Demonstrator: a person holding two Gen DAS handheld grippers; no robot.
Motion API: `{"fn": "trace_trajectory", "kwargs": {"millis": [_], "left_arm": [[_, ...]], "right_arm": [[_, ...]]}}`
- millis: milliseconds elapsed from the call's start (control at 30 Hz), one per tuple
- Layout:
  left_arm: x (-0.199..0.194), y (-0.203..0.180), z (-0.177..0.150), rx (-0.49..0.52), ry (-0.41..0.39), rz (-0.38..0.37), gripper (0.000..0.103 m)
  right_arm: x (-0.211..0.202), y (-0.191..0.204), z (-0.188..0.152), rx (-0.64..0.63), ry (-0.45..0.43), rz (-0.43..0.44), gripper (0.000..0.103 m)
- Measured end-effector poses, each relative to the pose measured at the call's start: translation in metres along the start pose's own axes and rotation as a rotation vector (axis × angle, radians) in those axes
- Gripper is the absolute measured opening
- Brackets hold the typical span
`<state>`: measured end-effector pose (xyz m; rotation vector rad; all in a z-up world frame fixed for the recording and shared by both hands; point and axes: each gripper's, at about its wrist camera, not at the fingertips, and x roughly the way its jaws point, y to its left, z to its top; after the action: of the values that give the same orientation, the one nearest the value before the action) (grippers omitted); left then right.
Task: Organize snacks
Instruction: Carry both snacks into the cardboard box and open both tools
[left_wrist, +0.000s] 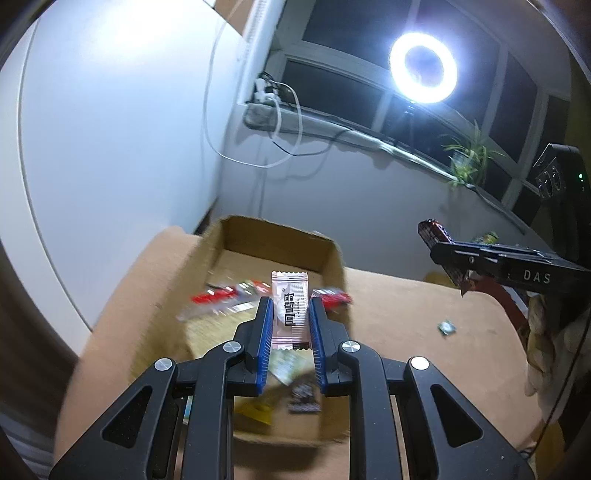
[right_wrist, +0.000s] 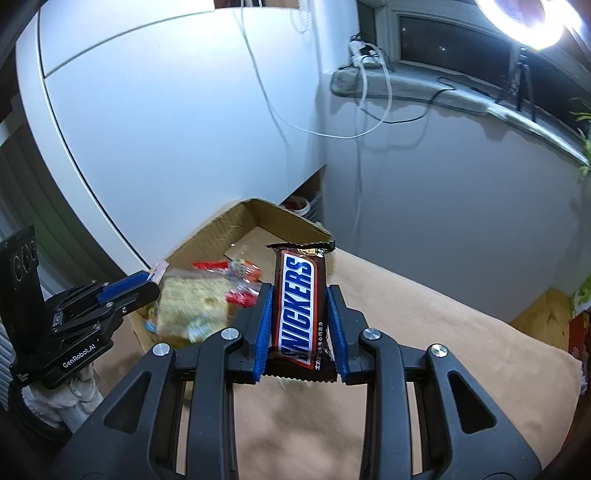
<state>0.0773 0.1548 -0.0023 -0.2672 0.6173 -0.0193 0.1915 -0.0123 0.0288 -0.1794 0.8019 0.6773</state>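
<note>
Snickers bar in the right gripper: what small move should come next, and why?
Probably carry the Snickers bar a little forward and left until it is over the open cardboard box, then release. The right gripper is shut on it above the tan cloth, short of the box, where other snacks already lie. The left gripper holds a pink sachet over the box.

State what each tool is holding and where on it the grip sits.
Left tool: a pink sachet, pinched along its long edges, lower half. Right tool: a Snickers bar, clamped the same way.
</note>
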Motion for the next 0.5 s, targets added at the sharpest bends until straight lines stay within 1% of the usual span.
{"fn": "trace_trajectory", "kwargs": {"millis": [100, 200, 300, 400, 500], "left_arm": [[0.005, 0.015, 0.008, -0.03, -0.005, 0.007, 0.018], [0.016, 0.028, 0.017, -0.051, 0.001, 0.01, 0.018], [0.029, 0.035, 0.023, -0.051, 0.023, 0.016, 0.018], [0.043, 0.044, 0.027, -0.071, 0.047, 0.015, 0.018], [0.049, 0.049, 0.026, -0.07, 0.059, 0.017, 0.018]], "right_arm": [[0.024, 0.013, 0.012, 0.002, 0.027, 0.023, 0.029], [0.046, 0.025, 0.02, -0.01, 0.053, 0.025, 0.029], [0.068, 0.037, 0.027, -0.027, 0.076, 0.022, 0.029], [0.087, 0.044, 0.031, -0.036, 0.097, 0.021, 0.029], [0.102, 0.05, 0.035, -0.042, 0.116, 0.02, 0.029]]}}
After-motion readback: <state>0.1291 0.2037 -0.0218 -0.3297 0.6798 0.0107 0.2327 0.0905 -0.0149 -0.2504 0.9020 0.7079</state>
